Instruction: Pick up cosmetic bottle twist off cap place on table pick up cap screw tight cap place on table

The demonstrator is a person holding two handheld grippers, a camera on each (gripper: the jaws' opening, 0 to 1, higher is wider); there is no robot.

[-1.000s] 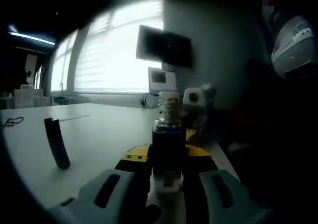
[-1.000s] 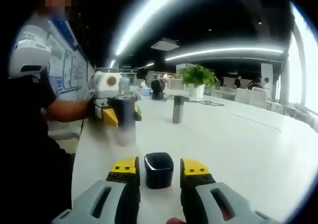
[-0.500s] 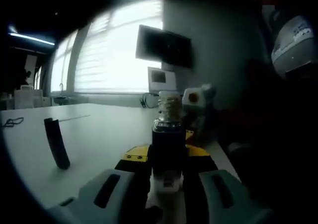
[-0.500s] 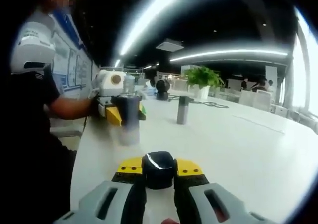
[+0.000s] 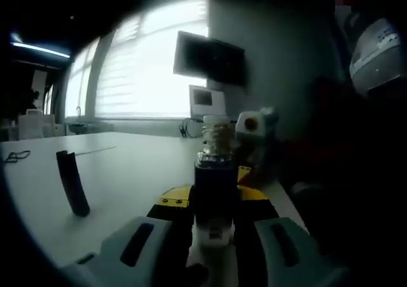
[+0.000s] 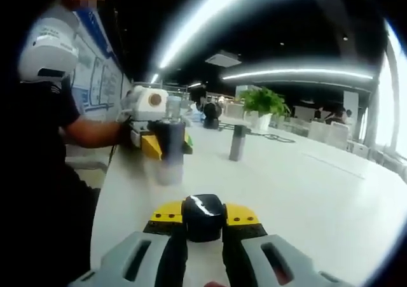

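Observation:
In the left gripper view my left gripper (image 5: 213,205) is shut on the dark cosmetic bottle (image 5: 215,185), which stands upright with its bare threaded neck (image 5: 215,140) uncovered. The right gripper (image 5: 253,126) shows just behind the bottle. In the right gripper view my right gripper (image 6: 203,216) is shut on the black cap (image 6: 203,217), held just over the white table (image 6: 280,185). Ahead and to the left, the left gripper (image 6: 152,125) holds the bottle (image 6: 170,148) upright, its frosted lower part near the table.
A dark upright object (image 5: 73,184) stands on the table, seen also as a grey cylinder (image 6: 238,143) in the right gripper view. A person's arm (image 6: 89,134) and body are at the left. A potted plant (image 6: 262,102) sits far back. A wall screen (image 5: 210,59) hangs behind.
One second ago my right gripper was open around the cap on the table; it has shut on the cap and lifted it slightly. The left gripper holds the bottle still.

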